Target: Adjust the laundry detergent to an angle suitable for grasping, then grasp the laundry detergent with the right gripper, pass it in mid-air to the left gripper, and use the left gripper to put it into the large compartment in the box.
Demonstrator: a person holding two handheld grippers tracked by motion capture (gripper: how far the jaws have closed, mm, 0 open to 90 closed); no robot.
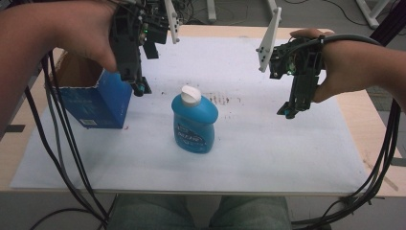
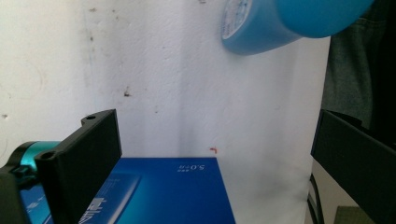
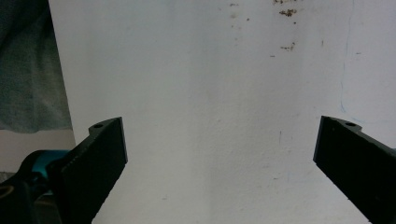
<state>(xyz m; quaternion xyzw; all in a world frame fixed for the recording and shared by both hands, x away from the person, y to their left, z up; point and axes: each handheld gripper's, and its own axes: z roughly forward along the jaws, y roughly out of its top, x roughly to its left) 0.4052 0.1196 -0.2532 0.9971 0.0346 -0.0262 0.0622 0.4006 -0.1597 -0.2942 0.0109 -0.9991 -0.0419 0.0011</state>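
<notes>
Care was the main thing: judged from the layout, the left tool (image 1: pixel 139 88) should lift straight clear of the blue box (image 1: pixel 98 103) at nine o'clock without nudging it. Its jaws stood wide apart, empty. The right tool (image 1: pixel 289 111), also apart and empty, hung at three o'clock, tilted downward. The bottle (image 1: pixel 194 120) stood upright mid-tabletop (image 1: pixel 268 158).

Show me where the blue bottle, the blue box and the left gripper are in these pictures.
blue bottle (image 1: pixel 195 125): high view, on the front of its body, near the label.
blue box (image 1: pixel 98 103): high view, on its blue side wall.
left gripper (image 1: pixel 139 86): high view, between its jaw tips, above the box's corner.
</notes>
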